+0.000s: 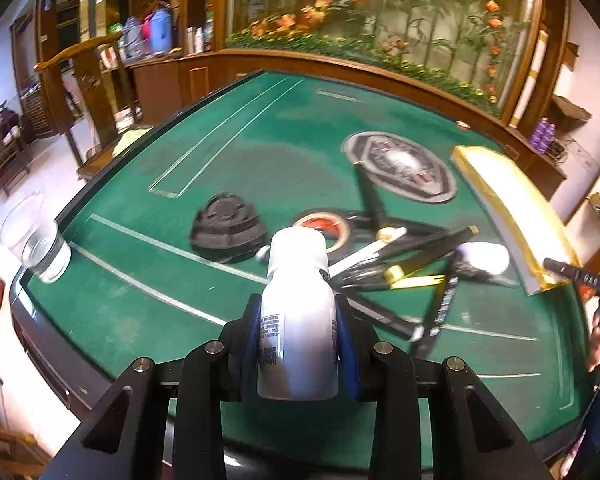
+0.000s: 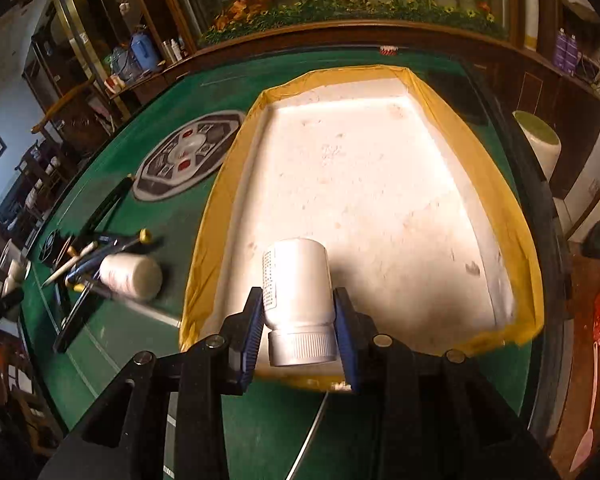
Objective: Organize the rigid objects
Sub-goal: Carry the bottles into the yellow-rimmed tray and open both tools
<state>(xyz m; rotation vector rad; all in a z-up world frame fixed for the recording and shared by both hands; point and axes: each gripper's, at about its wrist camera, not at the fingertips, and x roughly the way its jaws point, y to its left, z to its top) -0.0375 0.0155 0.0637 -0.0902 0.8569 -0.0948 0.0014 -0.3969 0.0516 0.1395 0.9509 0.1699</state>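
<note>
Above the green desk point(image 1: 260, 152), both claws tilt downward. Left claw point(image 1: 298, 320) grips one white bottle point(image 1: 298, 320); right claw point(image 2: 298, 320) grips another point(image 2: 300, 292) over one tray point(image 2: 512, 216). A third point(image 2: 130, 274) lies beside it.

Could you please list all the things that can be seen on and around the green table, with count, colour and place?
white bottle in left gripper: 1, white, cap pointing away, above the table
white bottle in right gripper: 1, white, cap towards the camera, over the tray's near edge
lying bottle: 1, white, on its side beside the tray
tray: 1, white with yellow-taped rim, on the table, nothing resting in it
pens and sticks: several, black, white and gold, piled mid-table
tape roll: 1, red and black, behind the left bottle
black cap-like object: 1, black, left of the pile
glass: 1, clear, at the table's left edge
table: 1, green felt
left gripper: shut on its bottle
right gripper: shut on its bottle
</note>
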